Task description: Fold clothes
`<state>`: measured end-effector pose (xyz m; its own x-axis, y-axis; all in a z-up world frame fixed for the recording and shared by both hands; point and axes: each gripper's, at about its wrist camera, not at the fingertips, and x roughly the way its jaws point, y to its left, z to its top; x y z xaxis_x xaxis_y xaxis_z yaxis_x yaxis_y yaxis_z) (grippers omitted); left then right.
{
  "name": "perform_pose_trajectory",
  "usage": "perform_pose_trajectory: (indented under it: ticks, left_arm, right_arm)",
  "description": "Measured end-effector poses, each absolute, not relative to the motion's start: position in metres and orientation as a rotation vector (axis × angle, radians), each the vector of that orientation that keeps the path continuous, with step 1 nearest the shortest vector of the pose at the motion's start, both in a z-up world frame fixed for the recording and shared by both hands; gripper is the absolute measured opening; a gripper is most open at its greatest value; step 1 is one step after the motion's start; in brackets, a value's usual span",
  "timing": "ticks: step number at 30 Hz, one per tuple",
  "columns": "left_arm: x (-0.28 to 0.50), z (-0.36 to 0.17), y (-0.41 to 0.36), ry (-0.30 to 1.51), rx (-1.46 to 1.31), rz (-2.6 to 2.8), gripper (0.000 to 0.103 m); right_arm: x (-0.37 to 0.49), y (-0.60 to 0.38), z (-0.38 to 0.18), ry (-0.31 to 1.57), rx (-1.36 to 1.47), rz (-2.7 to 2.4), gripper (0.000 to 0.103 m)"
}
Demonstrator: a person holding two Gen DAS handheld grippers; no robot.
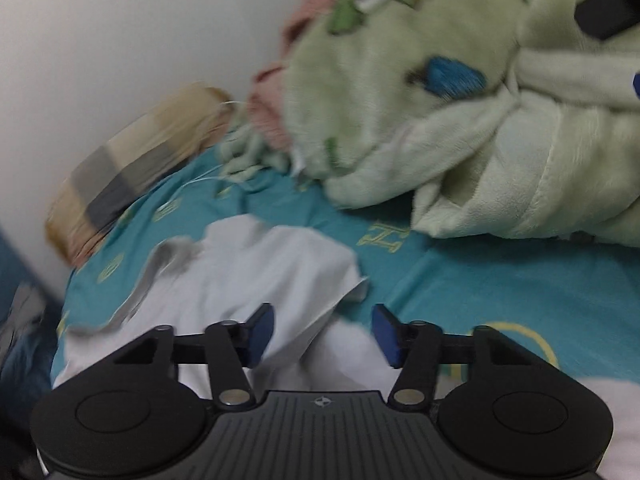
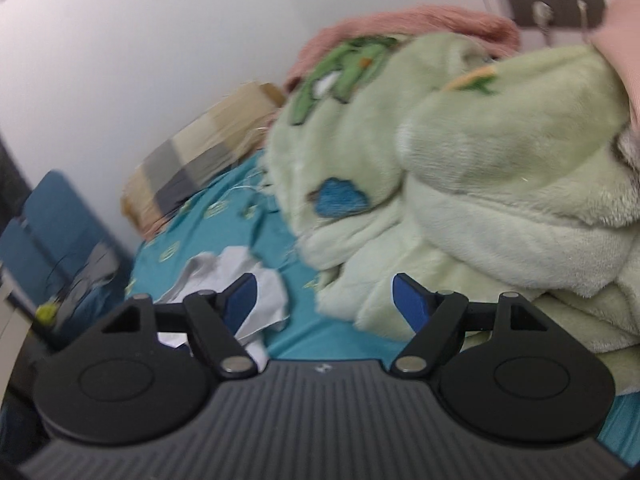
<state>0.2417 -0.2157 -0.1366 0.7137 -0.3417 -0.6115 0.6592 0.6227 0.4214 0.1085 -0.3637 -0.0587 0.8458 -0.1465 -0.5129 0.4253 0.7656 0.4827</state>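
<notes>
A crumpled white garment (image 1: 256,276) with a grey strip lies on the teal bedsheet (image 1: 500,284). My left gripper (image 1: 323,334) is open and empty, hovering just above the garment's near part. In the right wrist view the same white garment (image 2: 256,288) lies at the lower left on the teal sheet (image 2: 304,332). My right gripper (image 2: 324,302) is open and empty, above the sheet between the garment and the blanket. Both views are motion-blurred.
A bulky pale green plush blanket (image 1: 460,120) (image 2: 480,184) fills the right side of the bed, with a pink blanket (image 2: 420,20) behind it. A checked beige-and-grey pillow (image 1: 136,168) (image 2: 200,156) lies against the white wall. A blue chair (image 2: 52,224) stands left of the bed.
</notes>
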Motion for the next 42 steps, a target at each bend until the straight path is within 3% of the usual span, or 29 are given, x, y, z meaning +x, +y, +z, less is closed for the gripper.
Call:
perform_pose_trajectory:
  ticks: [6,7,8,9,10,20,23,27,28,30,32,34,37,42]
  left_arm:
    - [0.284,-0.180,-0.260,0.506,0.844,-0.607,0.045]
    - [0.290,-0.183,-0.262,0.500,0.841,-0.599,0.040]
    - [0.296,-0.185,-0.263,0.494,0.838,-0.591,0.020]
    - [0.301,-0.180,-0.259,0.503,0.792,-0.584,0.006]
    - [0.306,-0.175,-0.254,0.513,0.743,-0.578,0.004]
    - [0.391,-0.053,-0.091,0.524,-0.162,-0.370,0.003]
    - [0.424,-0.049,-0.042,0.542,-0.281,-0.214,0.004]
    - [0.460,-0.091,0.003,0.688,-0.348,-0.034,0.004]
    - [0.464,-0.103,0.014,0.728,-0.360,0.002,0.005]
    - [0.457,-0.114,0.026,0.752,-0.405,0.017,0.018]
    - [0.448,-0.125,0.037,0.774,-0.451,0.029,0.036]
    - [0.435,-0.129,0.045,0.789,-0.475,0.025,0.038]
    - [0.402,-0.123,0.043,0.795,-0.491,-0.017,0.058]
    - [0.344,-0.118,0.013,0.832,-0.545,-0.106,0.069]
  right_arm:
    - [0.126,-0.368,-0.073,0.505,0.645,-0.336,0.077]
    - [0.129,-0.367,-0.075,0.509,0.641,-0.340,0.077]
    - [0.132,-0.367,-0.077,0.515,0.638,-0.345,0.077]
    - [0.135,-0.367,-0.078,0.521,0.635,-0.351,0.077]
    - [0.136,-0.366,-0.080,0.528,0.633,-0.354,0.077]
    - [0.136,-0.348,-0.075,0.534,0.585,-0.329,0.077]
    - [0.142,-0.342,-0.075,0.543,0.562,-0.323,0.077]
    - [0.149,-0.333,-0.075,0.554,0.531,-0.316,0.077]
    - [0.151,-0.331,-0.076,0.561,0.527,-0.313,0.077]
    - [0.154,-0.329,-0.079,0.575,0.517,-0.307,0.077]
    - [0.157,-0.327,-0.080,0.586,0.516,-0.299,0.077]
    - [0.157,-0.326,-0.080,0.590,0.523,-0.289,0.077]
    - [0.157,-0.325,-0.079,0.589,0.525,-0.279,0.077]
    - [0.153,-0.327,-0.077,0.588,0.545,-0.270,0.077]
